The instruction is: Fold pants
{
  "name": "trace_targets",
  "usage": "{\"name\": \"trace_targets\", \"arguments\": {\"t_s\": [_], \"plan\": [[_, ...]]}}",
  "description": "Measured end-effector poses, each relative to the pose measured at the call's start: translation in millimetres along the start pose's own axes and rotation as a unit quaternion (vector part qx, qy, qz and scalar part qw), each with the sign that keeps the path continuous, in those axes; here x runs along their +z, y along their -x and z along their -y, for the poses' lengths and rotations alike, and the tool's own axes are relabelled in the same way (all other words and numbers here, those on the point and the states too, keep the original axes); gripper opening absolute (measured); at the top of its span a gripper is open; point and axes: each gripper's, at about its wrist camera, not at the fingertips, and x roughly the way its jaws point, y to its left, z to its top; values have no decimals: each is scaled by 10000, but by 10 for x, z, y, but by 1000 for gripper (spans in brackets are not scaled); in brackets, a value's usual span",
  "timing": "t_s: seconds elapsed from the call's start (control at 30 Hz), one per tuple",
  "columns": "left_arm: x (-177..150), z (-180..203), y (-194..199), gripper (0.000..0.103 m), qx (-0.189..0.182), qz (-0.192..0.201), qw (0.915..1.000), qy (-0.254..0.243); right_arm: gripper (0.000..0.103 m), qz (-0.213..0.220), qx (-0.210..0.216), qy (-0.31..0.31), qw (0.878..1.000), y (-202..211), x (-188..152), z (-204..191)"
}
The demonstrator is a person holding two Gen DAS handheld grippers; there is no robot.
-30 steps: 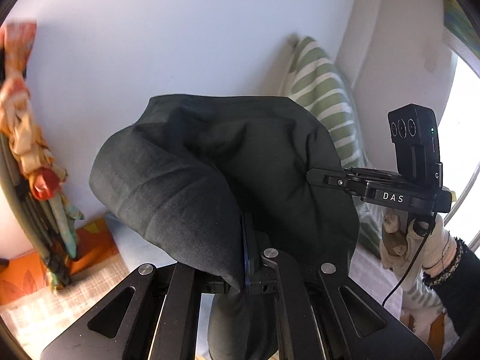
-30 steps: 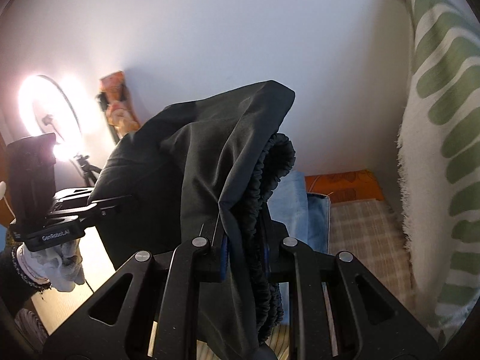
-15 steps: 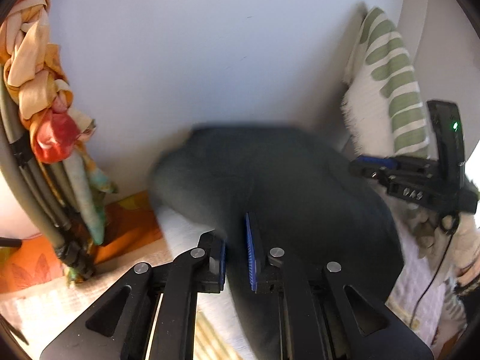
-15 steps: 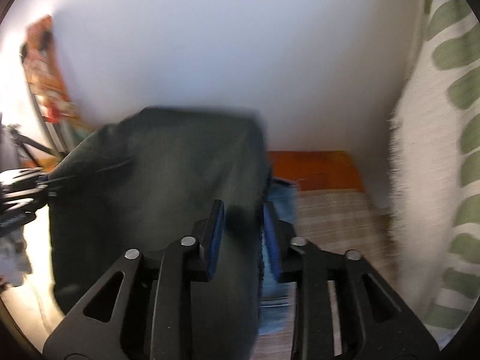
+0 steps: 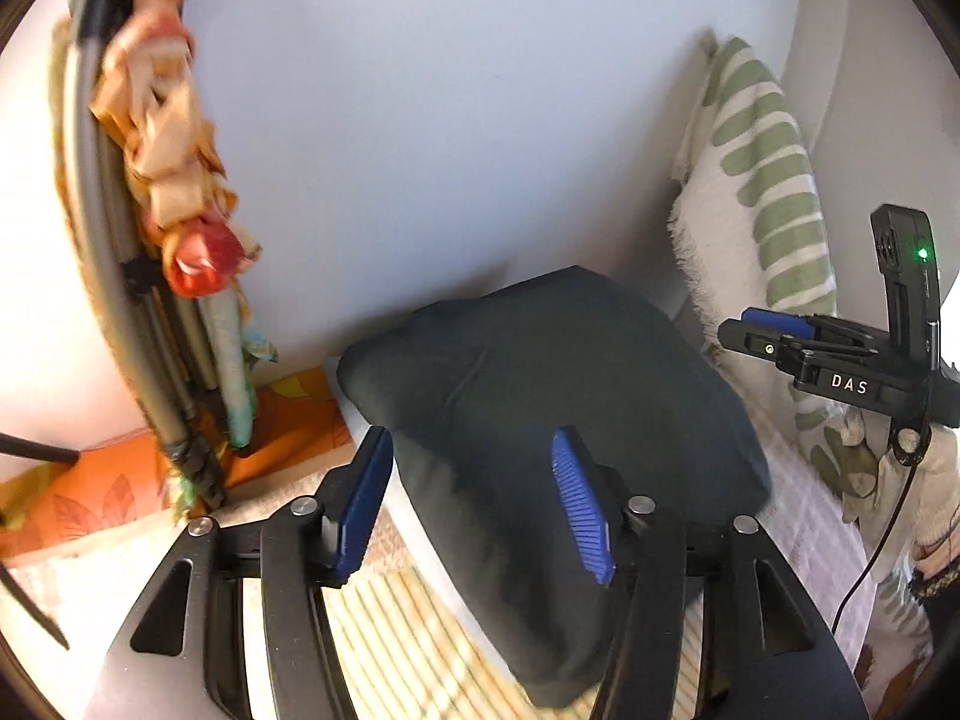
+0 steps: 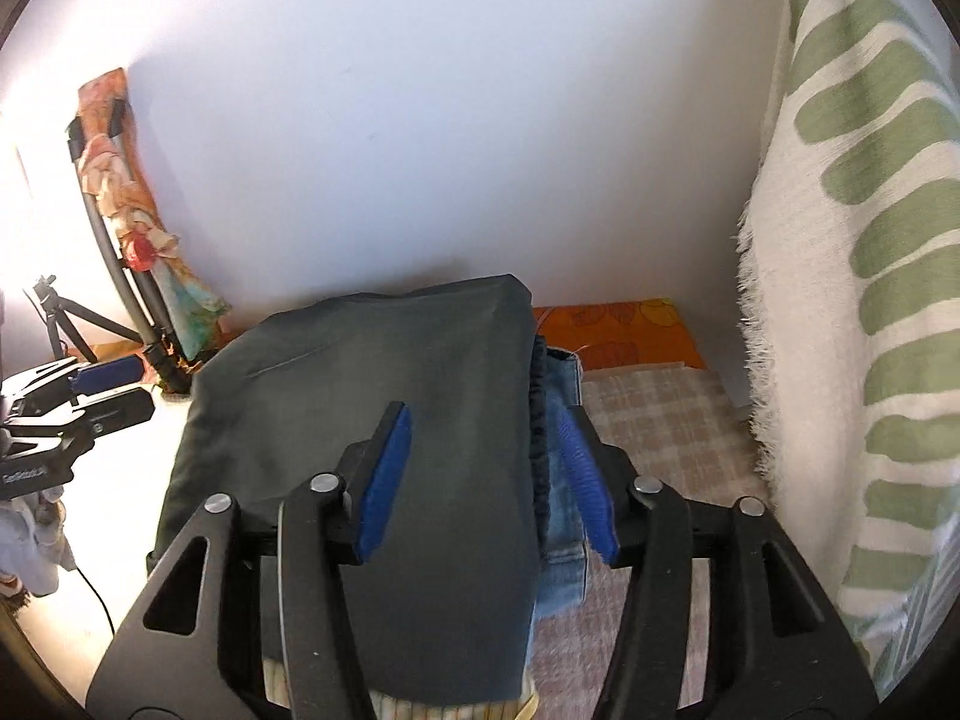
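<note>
The dark grey pants [image 5: 540, 420] lie folded in a flat bundle on the bed, also in the right wrist view [image 6: 372, 420]. My left gripper [image 5: 474, 504] is open, its blue pads apart over the near left edge of the bundle, holding nothing. My right gripper [image 6: 486, 474] is open over the bundle's right edge, where the elastic waistband [image 6: 538, 432] shows. The right gripper also shows in the left wrist view [image 5: 852, 372], and the left gripper in the right wrist view [image 6: 72, 414].
Folded blue jeans [image 6: 564, 516] lie under the bundle's right side. An orange pillow [image 6: 618, 336] lies against the white wall. A green-striped white cushion [image 6: 870, 300] stands at the right. A ring-light stand draped with a floral scarf [image 5: 162, 240] is at the left.
Both grippers held the pants up in the air, then lowered them onto the bed. Both have opened and let go; the bundle now rests flat.
</note>
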Motion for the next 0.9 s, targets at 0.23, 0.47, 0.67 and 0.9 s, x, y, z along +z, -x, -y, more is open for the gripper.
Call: {"name": "trace_targets", "arguments": {"t_s": [0.23,0.47,0.67,0.9], "plan": [[-104,203,472,71,75,230,9995,-184,71,304,-106,141,9994,521,-183,-271],[-289,337,992,72,187,436,9985,-283,82,533,-198,144,9983,1052,-409,-533],[-504,442,1468,82,339,673,9965,-355,85,613,-318,222,9974,1420,-630,-769],[-810,582,1958,82,372,875,9944,-469,91,880,-400,182,9951,1911,-952,-1080]]}}
